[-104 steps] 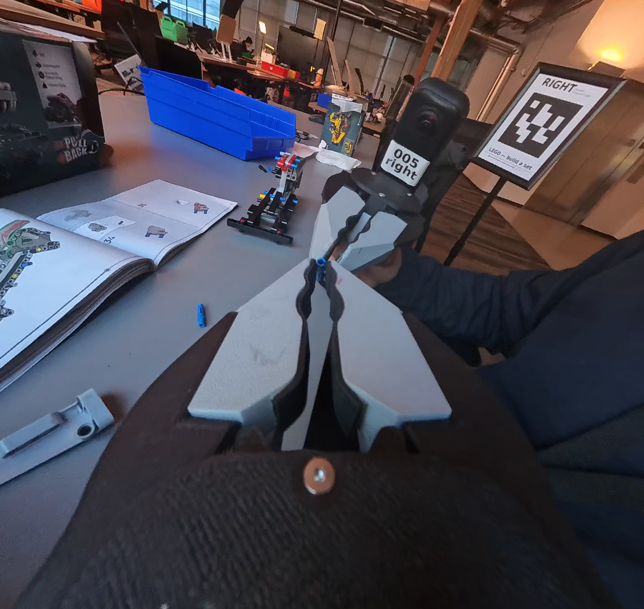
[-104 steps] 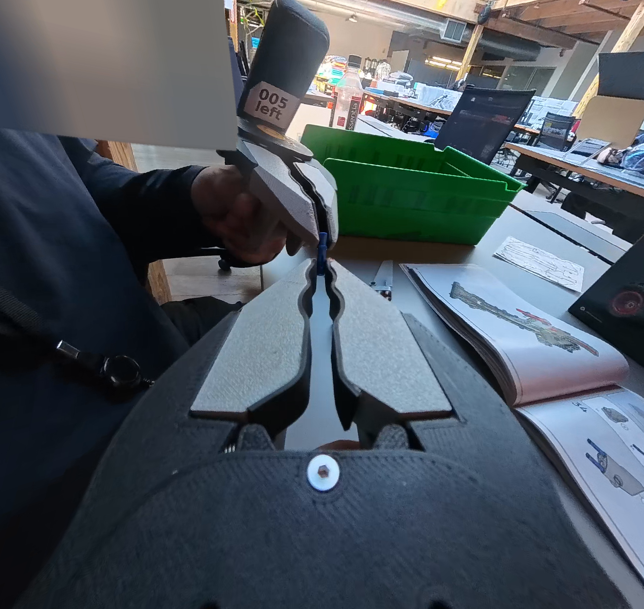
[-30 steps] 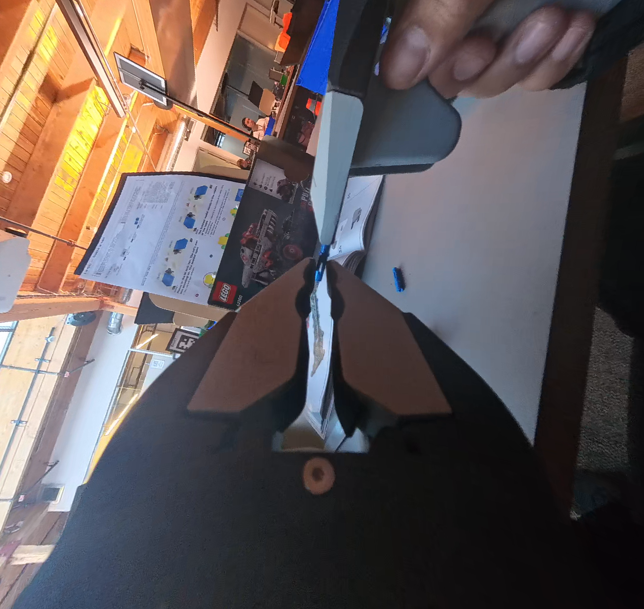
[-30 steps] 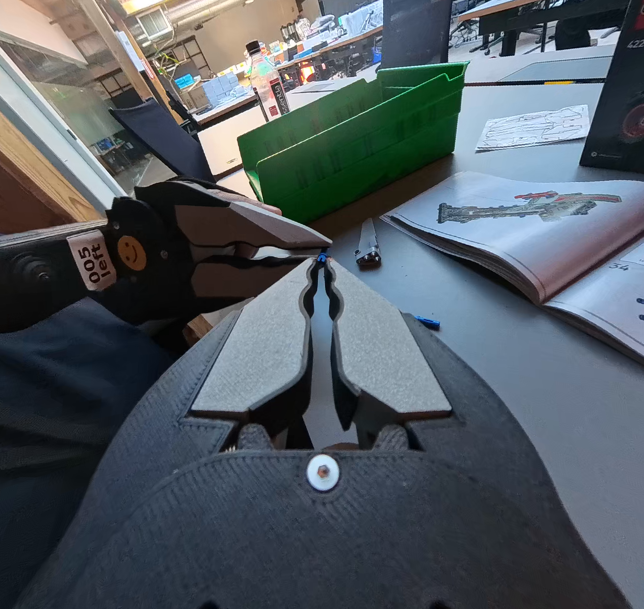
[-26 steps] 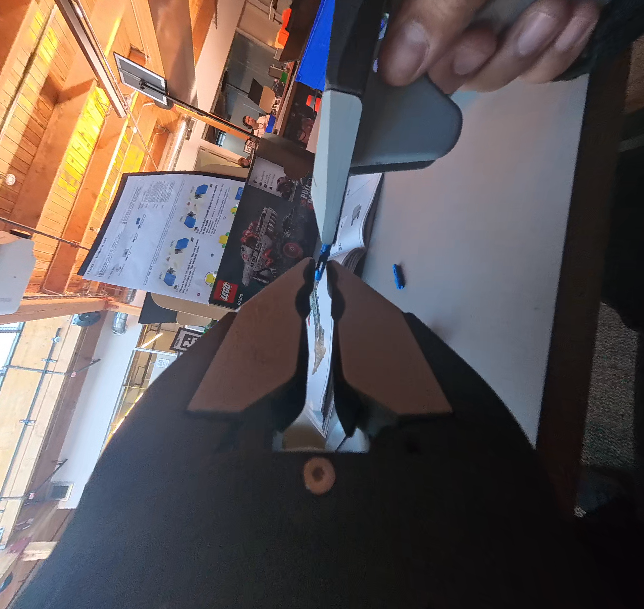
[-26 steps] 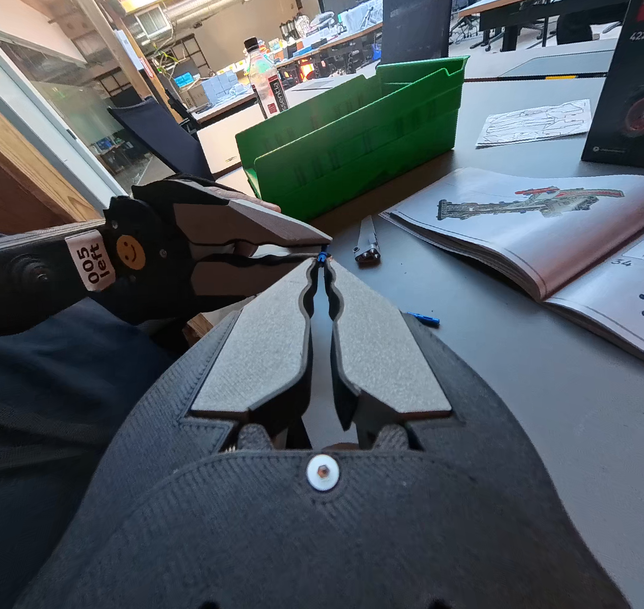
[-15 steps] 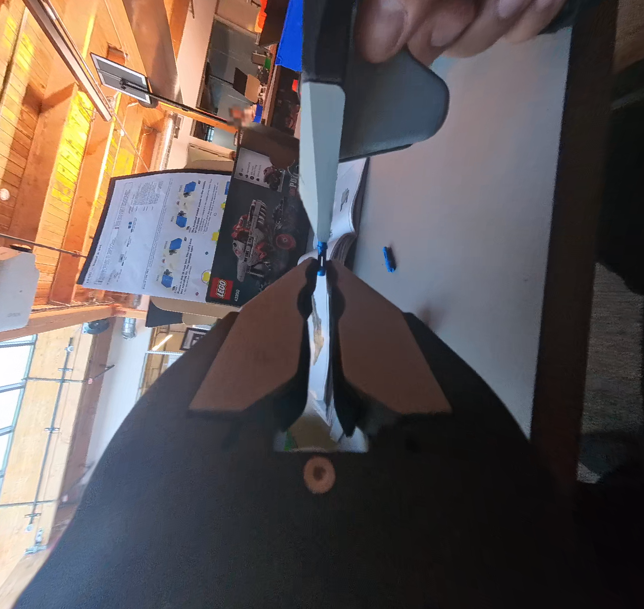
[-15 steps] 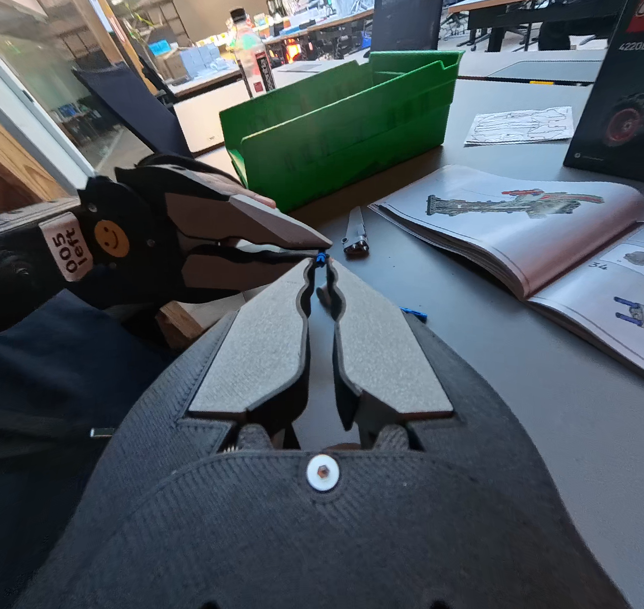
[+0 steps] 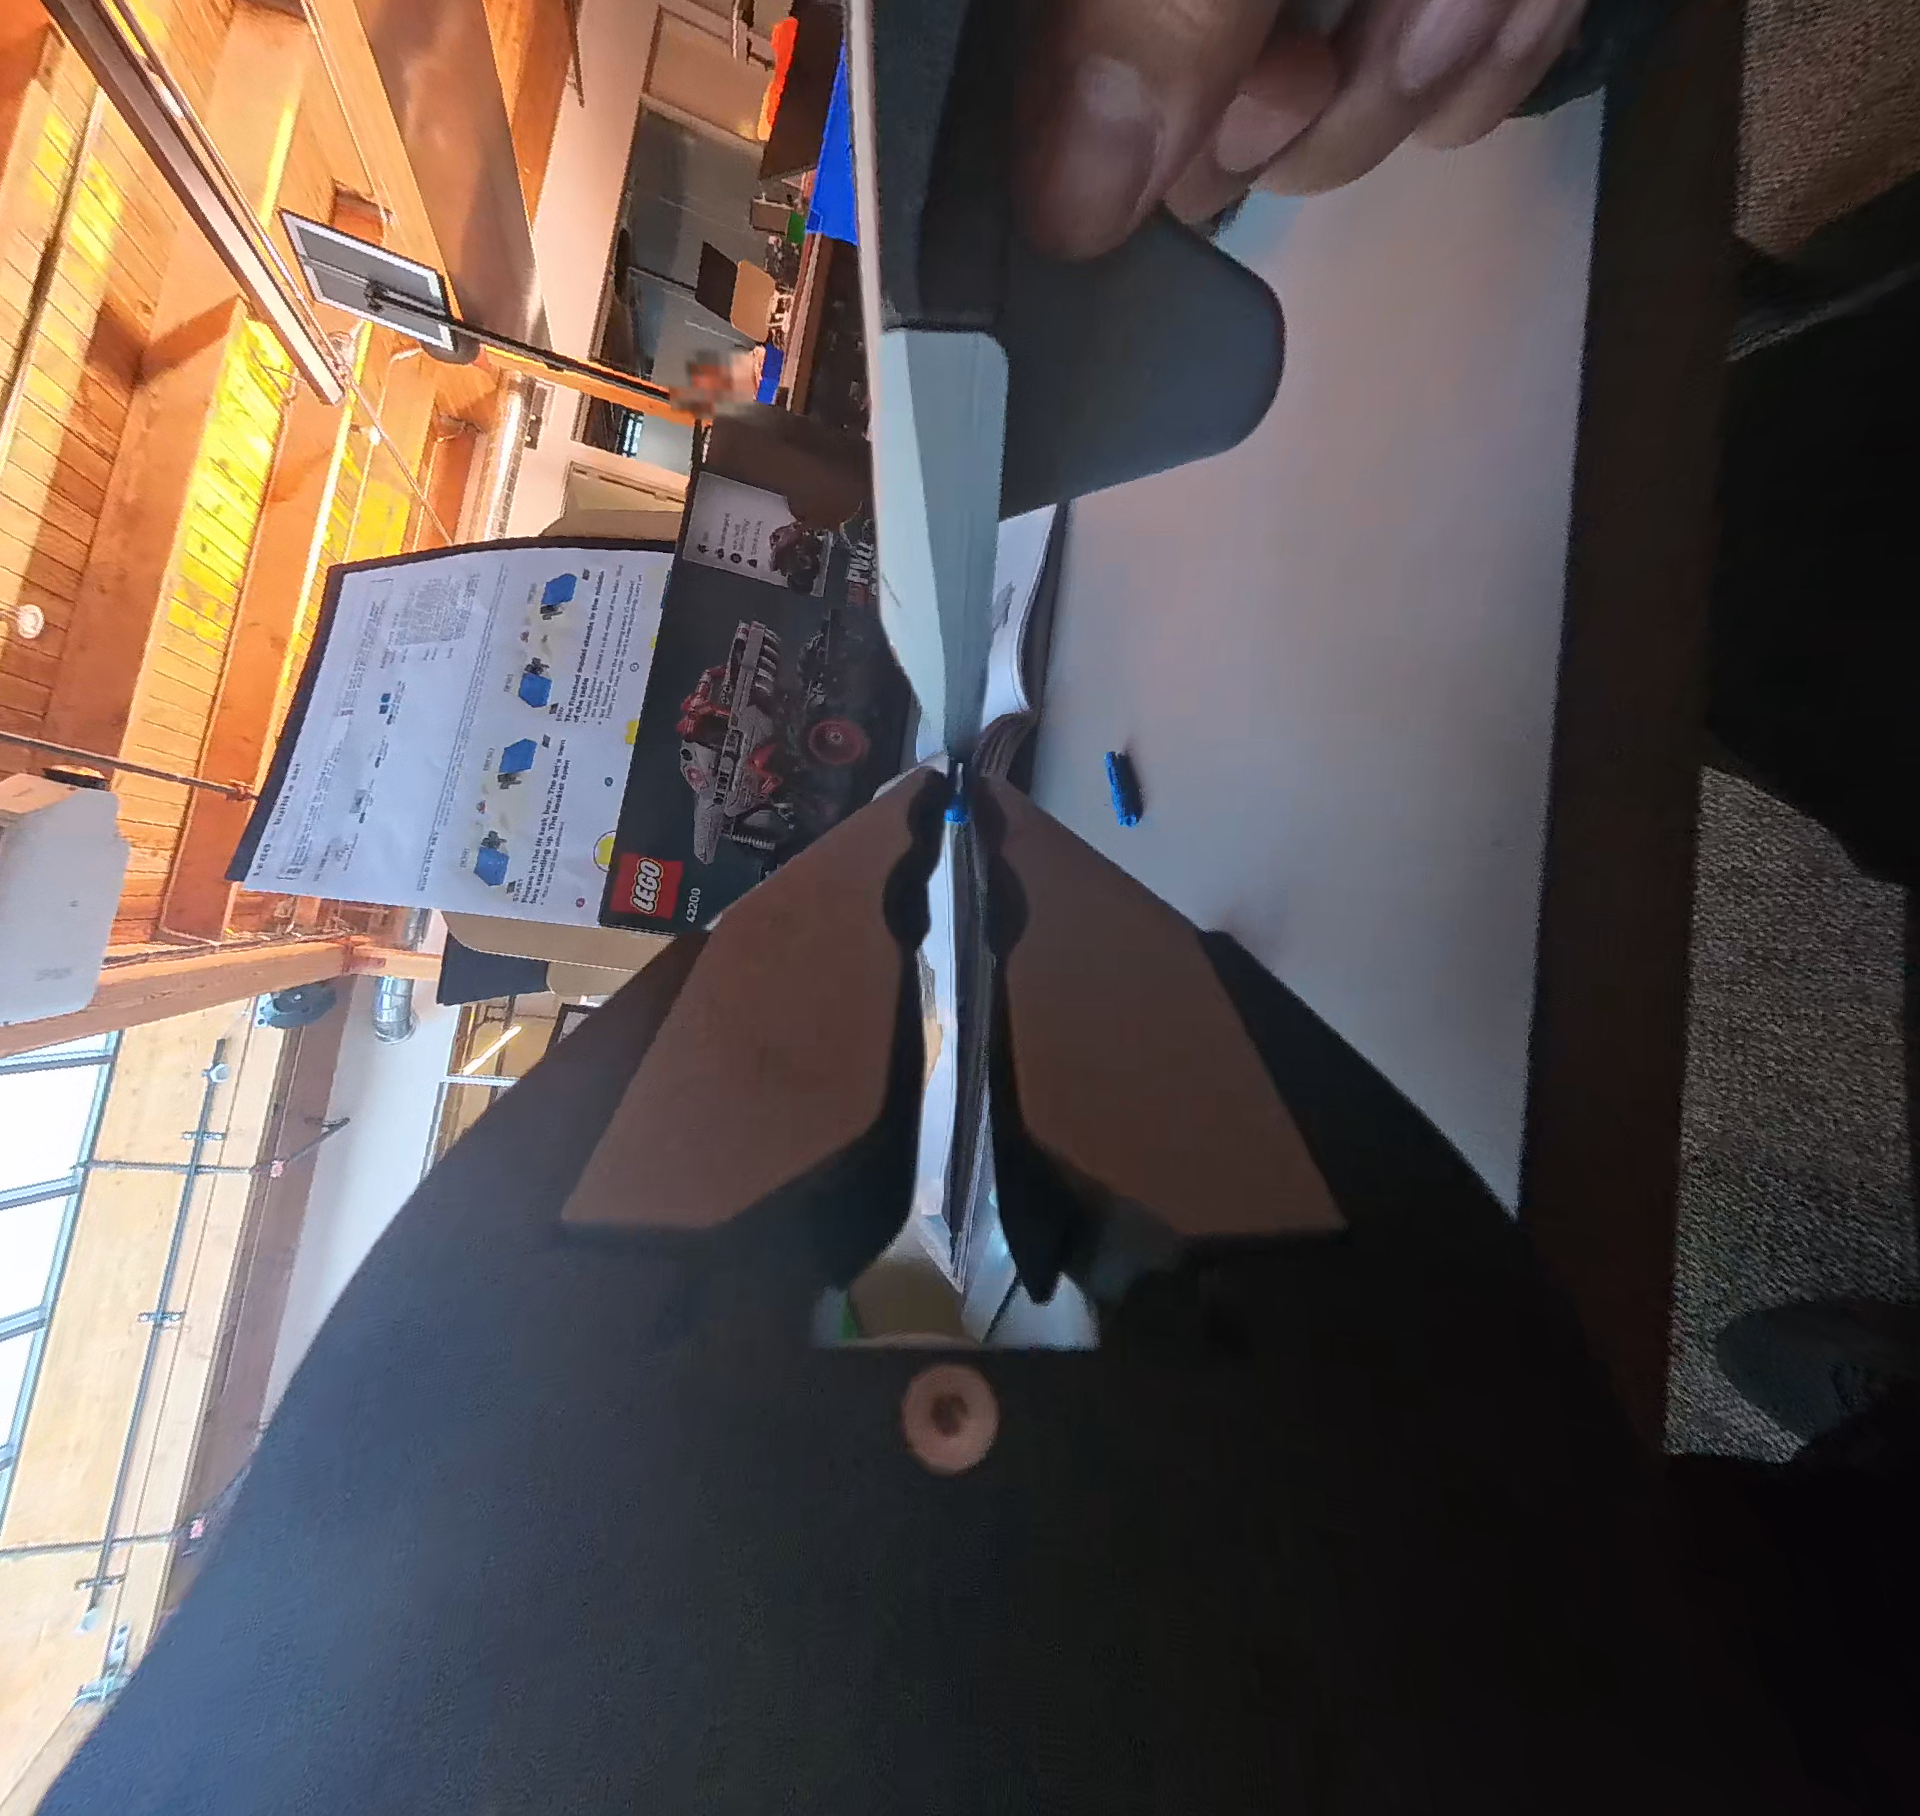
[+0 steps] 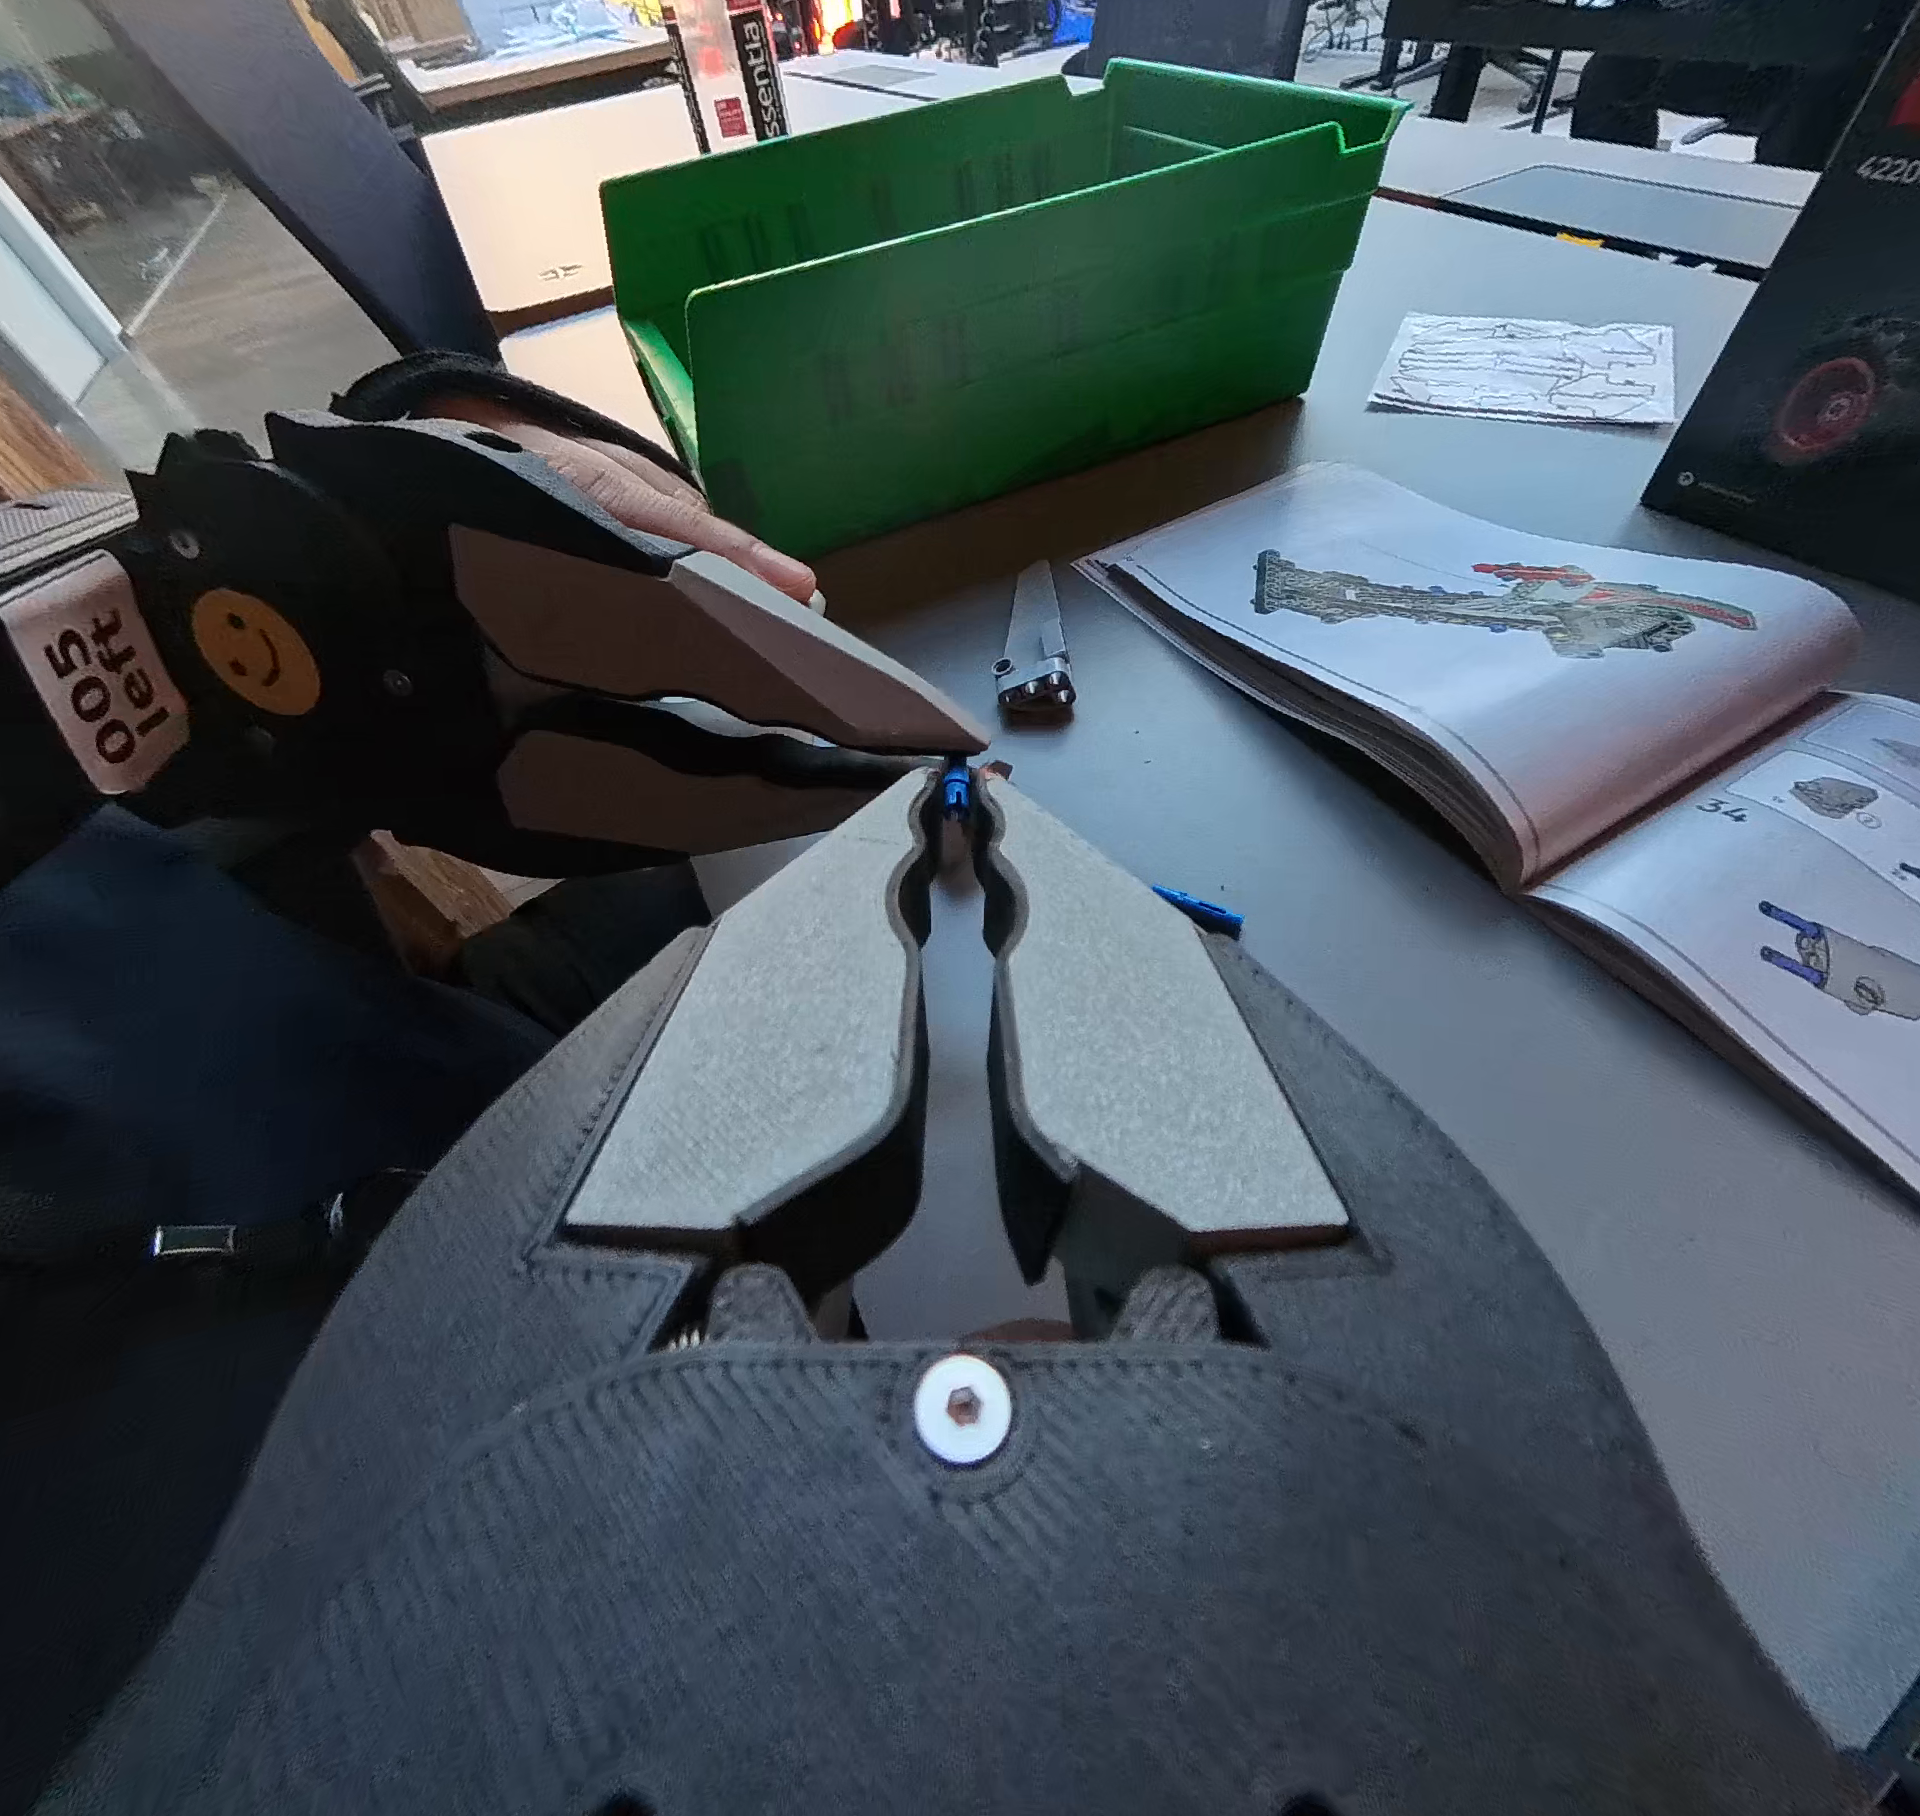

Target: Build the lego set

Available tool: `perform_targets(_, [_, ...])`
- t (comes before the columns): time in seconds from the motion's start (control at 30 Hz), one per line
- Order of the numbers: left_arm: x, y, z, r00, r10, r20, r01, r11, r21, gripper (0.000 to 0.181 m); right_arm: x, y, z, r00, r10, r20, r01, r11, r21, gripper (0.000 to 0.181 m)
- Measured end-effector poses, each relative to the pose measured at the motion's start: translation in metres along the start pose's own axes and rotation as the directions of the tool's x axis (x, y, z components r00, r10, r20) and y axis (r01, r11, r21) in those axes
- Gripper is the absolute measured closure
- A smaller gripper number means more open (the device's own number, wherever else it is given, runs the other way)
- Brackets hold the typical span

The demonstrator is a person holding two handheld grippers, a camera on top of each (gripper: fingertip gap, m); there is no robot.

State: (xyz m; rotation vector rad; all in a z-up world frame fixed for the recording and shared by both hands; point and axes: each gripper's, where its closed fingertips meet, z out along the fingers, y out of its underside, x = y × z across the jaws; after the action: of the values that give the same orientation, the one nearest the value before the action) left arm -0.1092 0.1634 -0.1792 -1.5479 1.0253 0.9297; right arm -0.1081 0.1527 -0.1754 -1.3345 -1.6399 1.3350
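A small blue Lego pin (image 10: 954,795) is pinched between the tips of my right gripper (image 10: 954,787), which is shut on it. My left gripper (image 10: 951,753) comes in from the left, rolled on its side, tips closed on the pin's far end. In the left wrist view the pin (image 9: 956,810) sits between my left gripper's tips (image 9: 954,798), and the right gripper (image 9: 951,743) meets it from above. Both hover just above the grey table's near edge (image 10: 1351,987). A second blue pin (image 10: 1200,904) lies loose on the table, also in the left wrist view (image 9: 1120,787).
A grey Lego beam (image 10: 1039,649) lies ahead of the tips. An open instruction booklet (image 10: 1507,644) lies to the right, a green bin (image 10: 997,312) behind, a sticker sheet (image 10: 1527,369) and the dark set box (image 10: 1818,364) at the far right. A bottle (image 10: 727,41) stands beyond the bin. My left and right fingertips are right by each other.
My left gripper has rolled onto its side since 3.5 s ago. Both grippers have stayed tip to tip on the pin and drifted a little forward over the table edge.
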Motion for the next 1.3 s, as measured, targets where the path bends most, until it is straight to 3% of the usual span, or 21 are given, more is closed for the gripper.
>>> perform_targets(0.17, [0.004,0.003,0.0,0.999,-0.038,-0.004,0.038,0.999,0.004,0.181,0.001,0.004,0.0,0.999,-0.045,-0.011,0.044,0.999,-0.02,0.18])
perform_targets(0.3, [-0.003,0.01,-0.009,0.971,-0.236,-0.043,0.237,0.971,0.022,0.173,0.013,0.002,-0.008,0.998,-0.045,-0.044,0.045,0.999,-0.006,0.18])
perform_targets(0.47, [-0.015,0.034,-0.032,0.787,-0.588,-0.186,0.601,0.799,0.015,0.167,0.04,0.01,-0.024,0.988,-0.088,-0.129,0.082,0.995,-0.052,0.18])
perform_targets(0.53, [-0.013,0.04,-0.039,0.718,-0.645,-0.26,0.669,0.743,0.005,0.166,0.051,0.015,-0.029,0.976,-0.131,-0.176,0.117,0.989,-0.092,0.18])
perform_targets(0.6, [-0.01,0.042,-0.044,0.694,-0.649,-0.311,0.69,0.723,0.031,0.164,0.059,0.018,-0.031,0.958,-0.192,-0.213,0.168,0.978,-0.127,0.18])
perform_targets(0.83, [-0.011,0.033,-0.046,0.734,-0.568,-0.372,0.649,0.749,0.135,0.164,0.068,0.004,-0.044,0.867,-0.403,-0.294,0.401,0.913,-0.068,0.18])
perform_targets(1.0, [-0.009,0.023,-0.046,0.824,-0.466,-0.321,0.547,0.802,0.24,0.172,0.077,0.003,-0.054,0.824,-0.452,-0.341,0.455,0.887,-0.074,0.18])
perform_targets(1.13, [-0.019,0.015,-0.051,0.883,-0.412,-0.224,0.468,0.801,0.372,0.181,0.081,-0.001,-0.057,0.854,-0.396,-0.337,0.41,0.912,-0.031,0.18])
perform_targets(1.3, [-0.021,0.014,-0.051,0.874,-0.42,-0.243,0.485,0.782,0.392,0.181,0.082,-0.006,-0.063,0.899,-0.323,-0.297,0.35,0.936,0.041,0.18])
